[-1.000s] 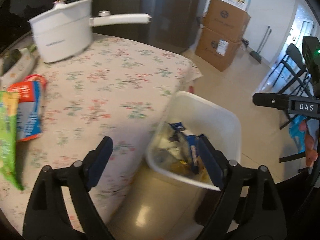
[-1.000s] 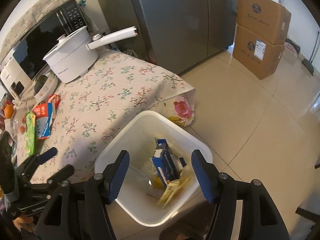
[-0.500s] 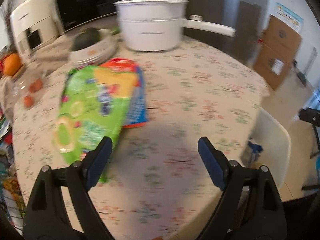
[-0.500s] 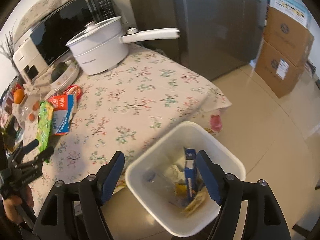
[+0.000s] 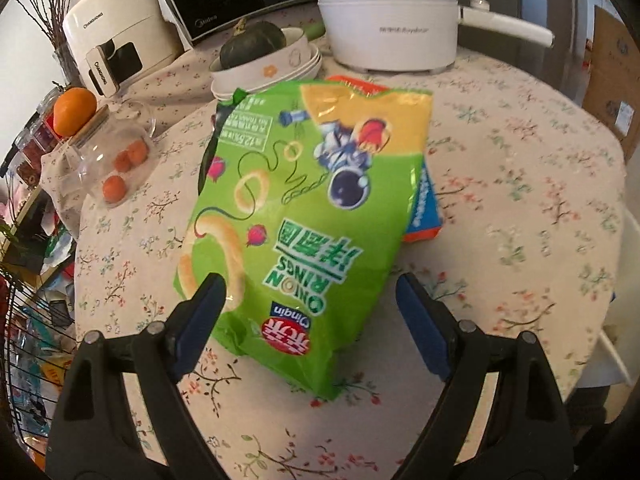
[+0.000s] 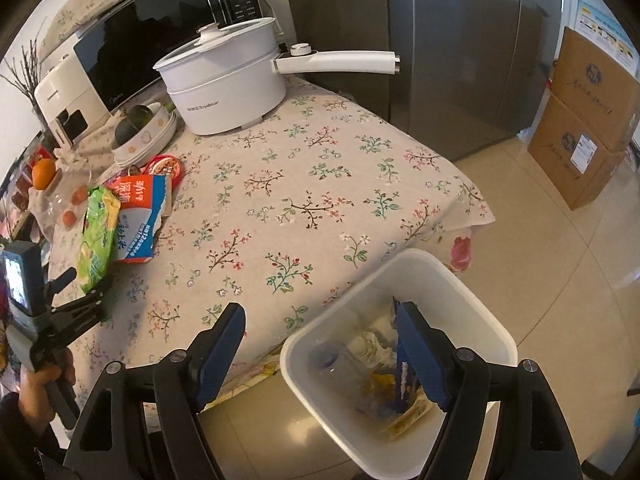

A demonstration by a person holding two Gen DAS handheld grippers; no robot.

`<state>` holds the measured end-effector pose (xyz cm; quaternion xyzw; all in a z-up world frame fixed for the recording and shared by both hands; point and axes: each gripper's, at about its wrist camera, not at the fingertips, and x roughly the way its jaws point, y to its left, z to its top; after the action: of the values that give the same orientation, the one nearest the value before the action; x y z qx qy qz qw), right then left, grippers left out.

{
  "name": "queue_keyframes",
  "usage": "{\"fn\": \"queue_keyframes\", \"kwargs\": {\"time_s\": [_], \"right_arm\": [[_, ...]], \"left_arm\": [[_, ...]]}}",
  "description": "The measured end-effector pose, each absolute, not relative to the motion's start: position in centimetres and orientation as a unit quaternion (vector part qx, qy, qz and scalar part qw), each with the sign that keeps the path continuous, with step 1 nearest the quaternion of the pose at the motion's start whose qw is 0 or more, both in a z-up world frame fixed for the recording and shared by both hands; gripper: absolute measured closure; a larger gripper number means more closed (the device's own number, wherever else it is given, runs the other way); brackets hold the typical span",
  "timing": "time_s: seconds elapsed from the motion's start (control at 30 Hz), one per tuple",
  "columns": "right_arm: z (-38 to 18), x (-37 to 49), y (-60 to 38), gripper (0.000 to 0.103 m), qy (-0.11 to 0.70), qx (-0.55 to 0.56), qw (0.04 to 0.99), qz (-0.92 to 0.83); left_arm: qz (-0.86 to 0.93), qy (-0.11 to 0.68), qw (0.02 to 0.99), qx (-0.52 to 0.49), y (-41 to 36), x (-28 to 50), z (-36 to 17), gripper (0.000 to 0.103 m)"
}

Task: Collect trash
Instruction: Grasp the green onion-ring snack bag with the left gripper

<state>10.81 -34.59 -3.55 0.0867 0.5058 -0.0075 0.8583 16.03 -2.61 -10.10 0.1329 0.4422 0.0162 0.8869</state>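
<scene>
Left tongs (image 5: 308, 312): spread wide, released, straddling the near end of the green onion rings bag (image 5: 304, 208) without gripping it. The bag lies flat on the floral table (image 5: 520, 184), overlapping a blue and orange packet (image 5: 426, 208) on its right. Right tongs (image 6: 320, 344): jaws opening, nothing between them, above the table's near edge and the white trash bin (image 6: 472, 304), which stands on the floor holding wrappers.

Beige tiled floor (image 6: 552, 280), steel fridge (image 6: 460, 48) behind a table w/ floral cloth (image 6: 304, 184). Cardboard boxes (image 6: 588, 120) stacked by white wall at right.
</scene>
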Motion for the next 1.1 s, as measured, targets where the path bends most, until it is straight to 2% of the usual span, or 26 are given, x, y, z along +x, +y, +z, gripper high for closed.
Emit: {"fn": "queue_keyframes", "kwargs": {"time_s": [0.07,0.13,0.17,0.23,0.33,0.4,0.77,1.1], "right_arm": [[-3.7,10.8,-34.7,0.023,0.508,0.086,0.857,-0.009],[-3.8,10.8,-34.7,0.023,0.509,0.086,0.856,-0.01],[-3.8,10.9,-34.7,0.023,0.51,0.086,0.856,-0.011],[-3.8,10.9,-34.5,0.023,0.51,0.088,0.856,-0.01],[-3.7,11.0,-34.0,0.023,0.509,0.089,0.856,-0.007],[-3.6,11.2,-33.5,0.023,0.507,0.087,0.857,-0.003],[-3.9,12.9,-25.1,0.023,0.504,0.047,0.861,0.045],[-7.8,15.7,-12.1,0.023,0.493,-0.086,0.86,0.097]], "left_arm": [[0.018,0.445,0.883,0.145,-2.6,16.1,-10.6,0.026],[0.016,0.453,0.879,0.15,-2.5,16.2,-11.1,0.043],[0.015,0.457,0.877,0.15,-2.4,16.2,-11.2,0.047],[0.015,0.46,0.876,0.144,-1.9,16.2,-11.2,0.063],[0.016,0.457,0.881,0.12,-0.8,16.1,-10.2,0.081],[0.015,0.455,0.885,0.103,0.0,15.9,-9.3,0.09],[-0.026,0.431,0.901,-0.038,6.8,11.5,-3.4,0.091],[-0.012,0.423,0.901,-0.091,13.6,7.9,-2.7,0.091]]}}
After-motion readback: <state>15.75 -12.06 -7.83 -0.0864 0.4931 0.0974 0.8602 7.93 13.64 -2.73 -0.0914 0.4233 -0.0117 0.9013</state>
